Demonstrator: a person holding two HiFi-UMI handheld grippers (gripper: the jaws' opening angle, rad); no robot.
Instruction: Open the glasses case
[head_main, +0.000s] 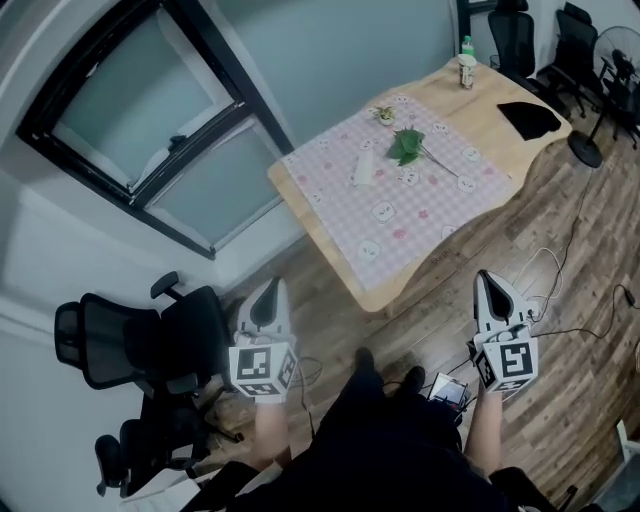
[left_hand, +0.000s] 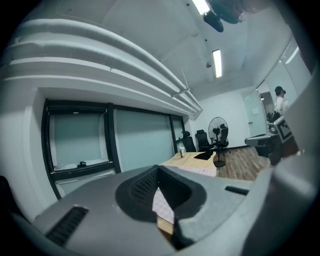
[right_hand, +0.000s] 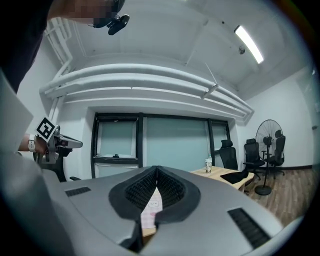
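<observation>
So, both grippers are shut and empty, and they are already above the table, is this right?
Not quite. The left gripper and right gripper are shut and empty, but not above the table: the head view shows them over the floor, short of its near edge.

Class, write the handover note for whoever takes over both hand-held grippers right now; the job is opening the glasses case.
Left hand-held gripper: shut, empty, held low, well short of the table.
Right hand-held gripper: shut, empty, likewise.
Glasses case, likely the pale oblong on the checked cloth: untouched; too small to tell if closed.
Done: nothing yet.
Left: step up, grip it, open it.
</observation>
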